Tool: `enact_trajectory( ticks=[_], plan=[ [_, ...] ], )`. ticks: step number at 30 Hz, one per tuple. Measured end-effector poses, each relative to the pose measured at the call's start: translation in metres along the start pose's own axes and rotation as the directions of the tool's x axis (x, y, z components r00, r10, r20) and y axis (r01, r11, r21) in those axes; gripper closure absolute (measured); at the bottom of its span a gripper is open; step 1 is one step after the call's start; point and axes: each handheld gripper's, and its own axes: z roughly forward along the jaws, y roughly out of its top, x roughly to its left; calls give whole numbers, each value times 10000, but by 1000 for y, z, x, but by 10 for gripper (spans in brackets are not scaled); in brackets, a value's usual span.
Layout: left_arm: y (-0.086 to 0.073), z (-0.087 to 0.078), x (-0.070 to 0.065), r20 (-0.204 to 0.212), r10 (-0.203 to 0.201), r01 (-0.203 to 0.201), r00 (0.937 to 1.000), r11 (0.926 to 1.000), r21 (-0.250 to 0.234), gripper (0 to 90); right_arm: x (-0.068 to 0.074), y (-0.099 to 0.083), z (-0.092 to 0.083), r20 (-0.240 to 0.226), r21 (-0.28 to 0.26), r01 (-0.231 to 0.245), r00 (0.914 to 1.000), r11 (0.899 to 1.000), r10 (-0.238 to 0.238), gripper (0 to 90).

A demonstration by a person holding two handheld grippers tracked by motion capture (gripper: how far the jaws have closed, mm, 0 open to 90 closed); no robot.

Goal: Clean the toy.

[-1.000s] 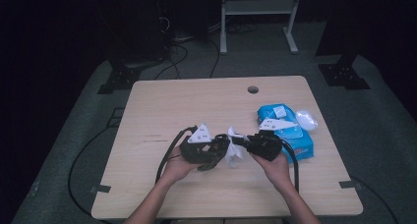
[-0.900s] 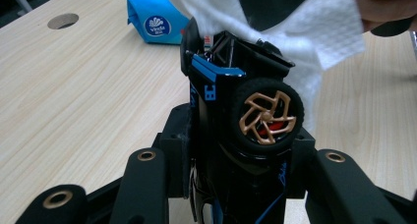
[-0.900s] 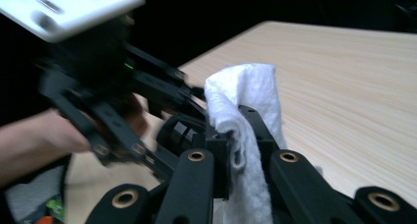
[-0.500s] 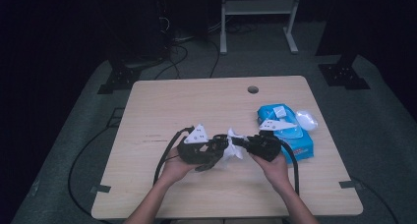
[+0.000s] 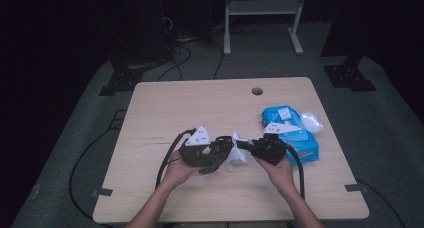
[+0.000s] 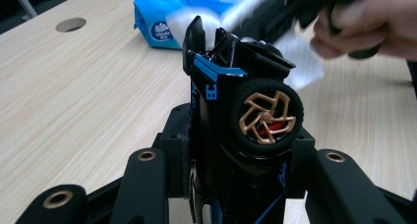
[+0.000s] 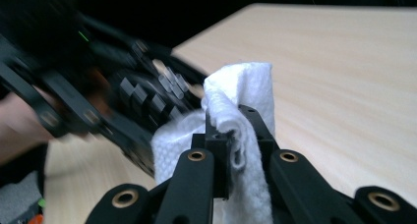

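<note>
The left hand-held gripper (image 5: 216, 150) holds a black toy car (image 6: 236, 111) clamped between its jaws. In the left gripper view the car stands nose-up between the two black jaws, with blue trim along its edge and a wheel with a bronze-coloured rim facing the camera. The jaws press on both flanks of the car, so they are partly closed around it.

The right hand-held gripper (image 5: 250, 147) sits just to the right of the left one, and the two nearly meet over the wooden surface (image 5: 165, 108). Its jaws are pinched tight on a white wipe (image 7: 241, 121), which bunches up between them and hangs down over them in the right gripper view. The wipe lies against the car at the tip of the left hand-held gripper; in the high view it shows as a white crumple (image 5: 236, 155) between the two tools.

Beyond the right hand-held gripper, on its far right side, a blue pack of wipes (image 5: 300, 140) lies flat on the surface, with a white lid-like piece (image 5: 311, 122) beside its far edge. Both hands (image 5: 180, 170) grip the tools from below.
</note>
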Motion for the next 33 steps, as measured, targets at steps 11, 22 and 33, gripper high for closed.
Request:
enact_trajectory(
  ticks=[11, 22, 33],
  plan=[
    [-1, 3, -1, 43, 21, -21, 10000, 10000, 28, 574, 12, 15, -4, -520, -554, 169, 9985, 9983, -198, 837],
    [-3, 4, -1, 75, 55, -56, 10000, 9999, 149, 574, -1, 0, 4, -394, -121, -317, 9987, 9994, 312, 836],
    [-2, 11, -5, 122, 227, -231, 9997, 9991, 349, 574, 25, 21, -1, -1003, -719, 312, 9942, 9969, -383, 836]
  ],
)
